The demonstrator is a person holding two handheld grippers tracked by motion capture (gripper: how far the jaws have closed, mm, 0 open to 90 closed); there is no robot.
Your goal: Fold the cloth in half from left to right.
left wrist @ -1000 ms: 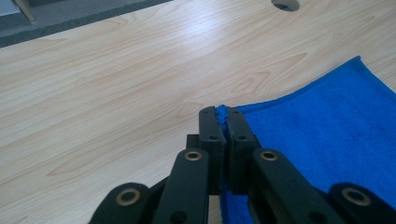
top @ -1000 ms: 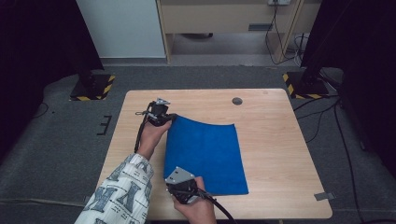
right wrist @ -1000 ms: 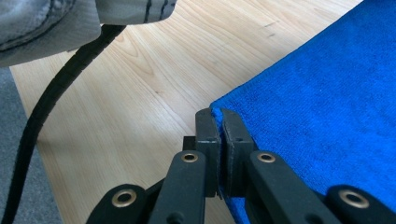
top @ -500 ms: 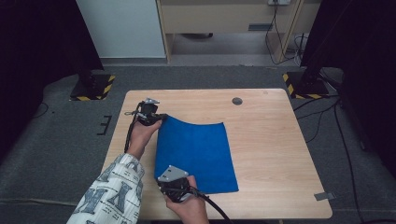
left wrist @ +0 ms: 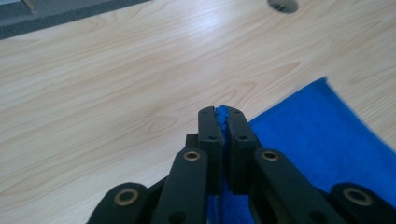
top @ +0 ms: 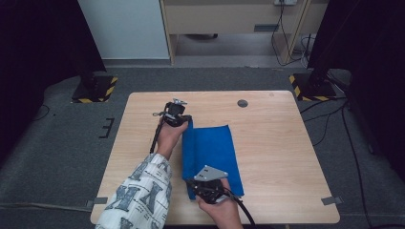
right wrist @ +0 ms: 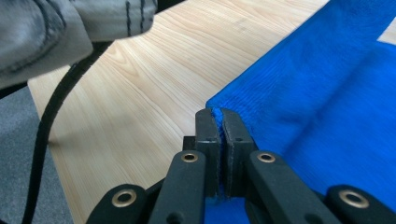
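A blue rectangular terry cloth (top: 212, 152) is lying folded on the light wooden tabletop (top: 282, 157), occupying a narrow strip that is running from the middle of the tabletop toward its near edge. The left tongs (top: 185, 119) are sitting at the far left corner of the cloth, and in the left gripper view the left tongs (left wrist: 223, 116) are pressing together on a thin edge of blue fabric (left wrist: 327, 140), with the jaws standing almost fully closed and the cloth pinched between them. The right tongs (top: 193, 183) are sitting at the near left corner of the cloth, beside the near edge of the tabletop; in the right gripper view the right tongs (right wrist: 218, 119) are likewise clamping a corner of the cloth (right wrist: 327, 116), with the jaws nearly meeting on the fabric. The cloth is spreading flat to the right of both tongs. A grey three-cornered plate (top: 210, 172) is resting on top of the right tongs. A person's arm in a patterned white and grey sleeve (top: 138, 195) is reaching across the tabletop to the left of the cloth. A round dark grommet hole (top: 242, 103) is sitting in the tabletop beyond the far edge of the cloth, well apart from it.
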